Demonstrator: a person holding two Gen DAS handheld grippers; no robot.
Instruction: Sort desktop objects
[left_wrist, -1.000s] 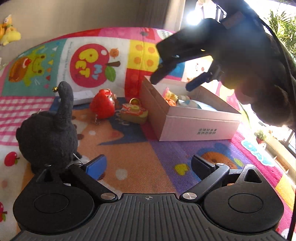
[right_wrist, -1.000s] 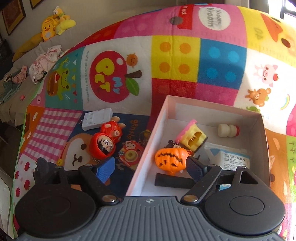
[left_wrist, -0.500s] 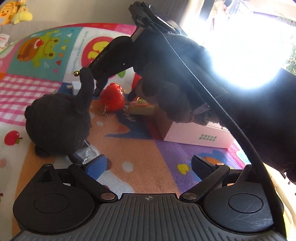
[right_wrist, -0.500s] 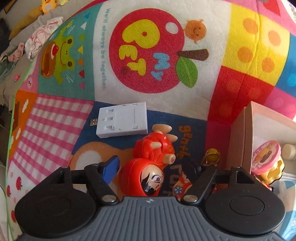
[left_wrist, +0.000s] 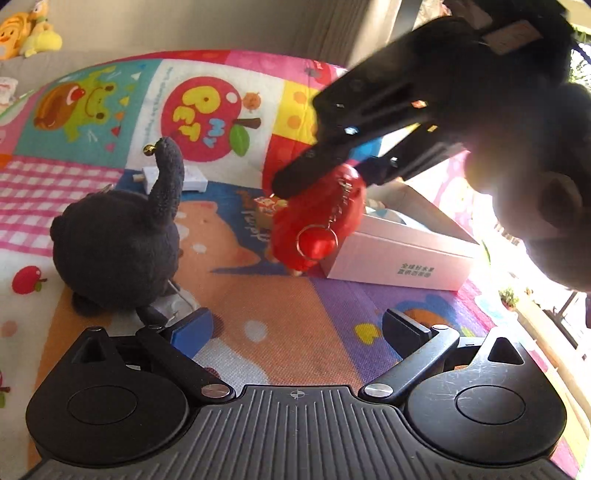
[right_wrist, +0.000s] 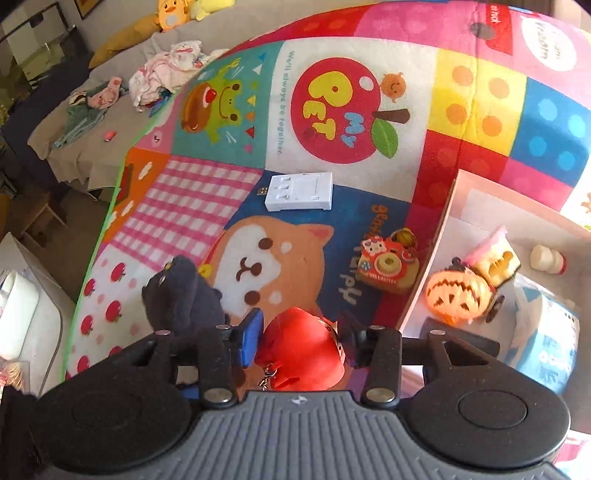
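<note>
My right gripper (right_wrist: 301, 338) is shut on a red doll keychain (right_wrist: 301, 354) and holds it above the mat, left of the pink box (right_wrist: 428, 266). In the left wrist view the right gripper (left_wrist: 325, 173) carries the red doll (left_wrist: 317, 225) in front of the box (left_wrist: 399, 258). My left gripper (left_wrist: 295, 326) is open and empty, low over the mat, with a black plush toy (left_wrist: 114, 247) just left of its left finger. The box holds an orange pumpkin (right_wrist: 456, 295), a yellow toy (right_wrist: 496, 258), a small bottle (right_wrist: 548, 258) and a milk carton (right_wrist: 546, 343).
A toy camera keychain (right_wrist: 388, 267) lies on the mat next to the box's left wall. A white adapter block (right_wrist: 301, 192) lies farther back. The black plush (right_wrist: 181, 295) sits at the left. The colourful play mat (right_wrist: 184, 206) ends at the left, with a sofa and clothes beyond.
My right gripper closed on the red doll and lifted it off the mat, pulling back toward the box. The left gripper stayed low and open.
</note>
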